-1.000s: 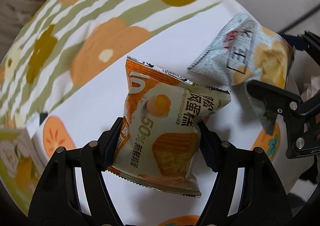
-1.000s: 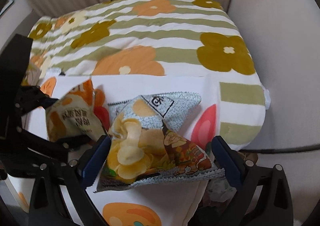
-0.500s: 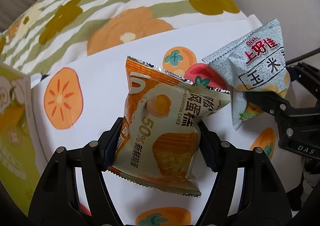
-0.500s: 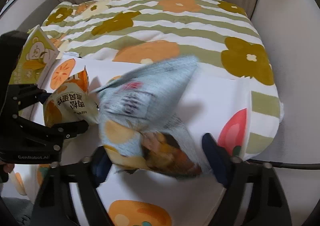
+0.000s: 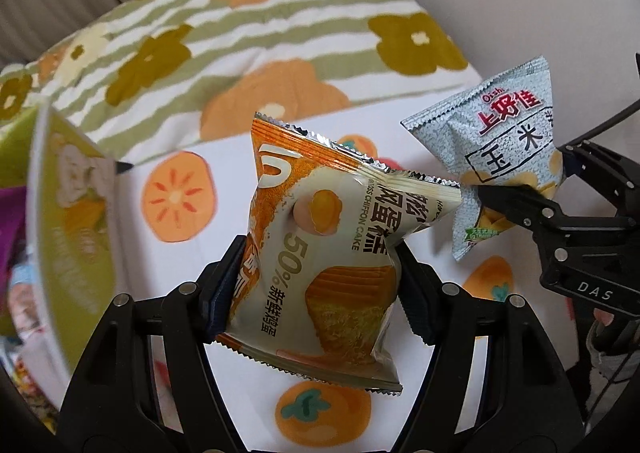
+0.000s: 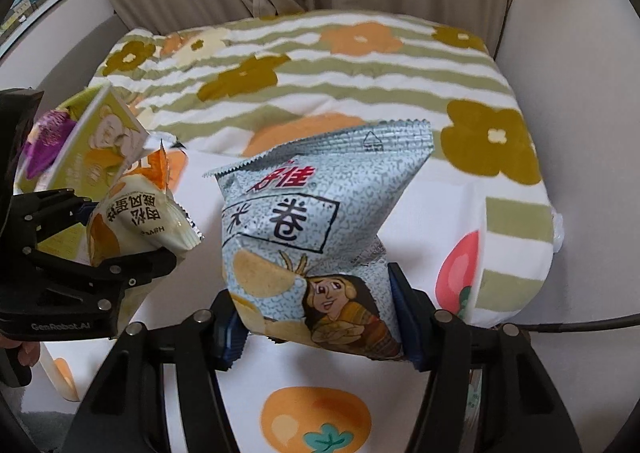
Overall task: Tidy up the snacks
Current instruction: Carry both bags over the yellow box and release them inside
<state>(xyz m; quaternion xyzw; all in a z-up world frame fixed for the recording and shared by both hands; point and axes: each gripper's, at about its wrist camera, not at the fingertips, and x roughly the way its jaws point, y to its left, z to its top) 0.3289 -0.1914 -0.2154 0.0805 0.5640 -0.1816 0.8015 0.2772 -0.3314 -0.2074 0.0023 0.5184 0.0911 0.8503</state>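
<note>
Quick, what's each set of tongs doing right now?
Left tongs: shut on the orange chiffon cake packet.
Right tongs: shut on the pale blue corn snack bag.

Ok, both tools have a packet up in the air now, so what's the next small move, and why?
Probably carry the chiffon cake packet in the left tool leftward to the green box and lower it in. Both packets are clamped and held off the persimmon-print cloth, the box stands open on the left, and the corn snack bag in the right tool hangs clear of that path.
</note>
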